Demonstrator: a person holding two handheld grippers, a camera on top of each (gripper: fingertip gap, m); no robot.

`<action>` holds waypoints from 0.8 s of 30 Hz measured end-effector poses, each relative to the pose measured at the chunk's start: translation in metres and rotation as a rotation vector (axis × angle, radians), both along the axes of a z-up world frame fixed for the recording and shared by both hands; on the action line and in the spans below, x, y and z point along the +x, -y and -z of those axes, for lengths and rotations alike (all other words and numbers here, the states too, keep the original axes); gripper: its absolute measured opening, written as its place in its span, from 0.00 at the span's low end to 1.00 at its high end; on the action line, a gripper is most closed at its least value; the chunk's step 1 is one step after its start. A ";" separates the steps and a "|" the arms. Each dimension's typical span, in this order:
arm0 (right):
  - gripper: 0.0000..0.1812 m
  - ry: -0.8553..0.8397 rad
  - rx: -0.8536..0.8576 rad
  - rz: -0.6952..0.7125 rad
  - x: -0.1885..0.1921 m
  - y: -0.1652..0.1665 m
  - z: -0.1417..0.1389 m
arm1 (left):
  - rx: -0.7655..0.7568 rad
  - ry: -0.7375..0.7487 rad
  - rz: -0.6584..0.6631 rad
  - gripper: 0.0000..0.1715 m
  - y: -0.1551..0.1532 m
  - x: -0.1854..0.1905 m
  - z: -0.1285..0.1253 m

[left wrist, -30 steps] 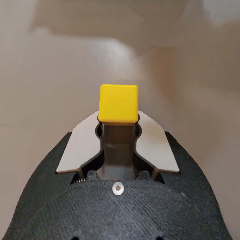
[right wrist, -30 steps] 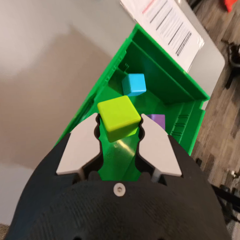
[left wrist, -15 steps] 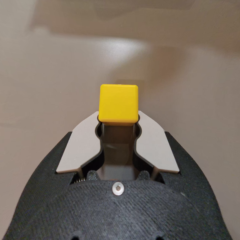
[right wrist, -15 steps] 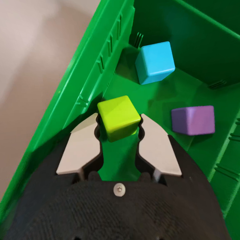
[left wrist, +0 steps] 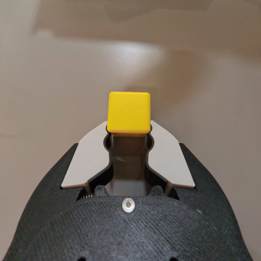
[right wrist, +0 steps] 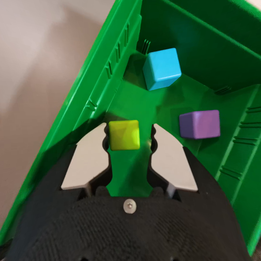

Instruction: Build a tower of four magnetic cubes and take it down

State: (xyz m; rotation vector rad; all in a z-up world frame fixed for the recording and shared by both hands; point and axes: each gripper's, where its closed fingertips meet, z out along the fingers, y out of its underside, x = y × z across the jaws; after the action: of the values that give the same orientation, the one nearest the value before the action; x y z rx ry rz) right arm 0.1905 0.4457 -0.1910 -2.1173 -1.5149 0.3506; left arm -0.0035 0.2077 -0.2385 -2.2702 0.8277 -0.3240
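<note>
Blurred lime cube (right wrist: 124, 134) between parted jaws; bin (right wrist: 183, 28) edges cropped.

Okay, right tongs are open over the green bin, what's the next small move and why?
Probably lift the right tongs straight up out of the green bin: they stand open, and the lime cube sits loose between them, a gap on its right side.

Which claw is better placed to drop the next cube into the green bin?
Left, probably. The left claw grips a yellow cube. The right claw is over the green bin, open, lime cube loose between its fingers.
</note>
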 end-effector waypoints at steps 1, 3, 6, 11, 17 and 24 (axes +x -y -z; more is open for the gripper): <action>0.32 -0.002 0.021 0.009 0.002 -0.003 -0.005 | 0.000 0.000 0.000 0.29 0.000 0.000 0.000; 0.33 -0.026 0.074 0.022 0.002 -0.007 -0.021 | 0.000 0.000 0.000 0.29 0.000 0.000 0.000; 0.33 -0.164 0.144 0.003 -0.015 -0.001 -0.060 | -0.001 0.001 0.000 0.29 0.000 0.000 0.000; 0.33 -0.529 0.078 -0.194 -0.088 0.068 -0.123 | -0.003 0.003 0.000 0.29 0.000 0.000 0.000; 0.36 -0.533 -0.033 -0.482 -0.170 0.181 -0.093 | -0.013 0.015 -0.014 0.29 0.001 -0.001 0.000; 0.39 -0.302 0.047 -0.663 -0.201 0.238 0.003 | -0.049 0.079 0.002 0.33 0.007 -0.001 -0.002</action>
State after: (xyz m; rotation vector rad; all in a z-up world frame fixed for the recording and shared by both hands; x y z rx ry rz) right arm -0.0103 0.2079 -0.1940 -1.3901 -1.9656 0.8120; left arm -0.0043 0.2009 -0.2367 -2.2870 0.7895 -0.4361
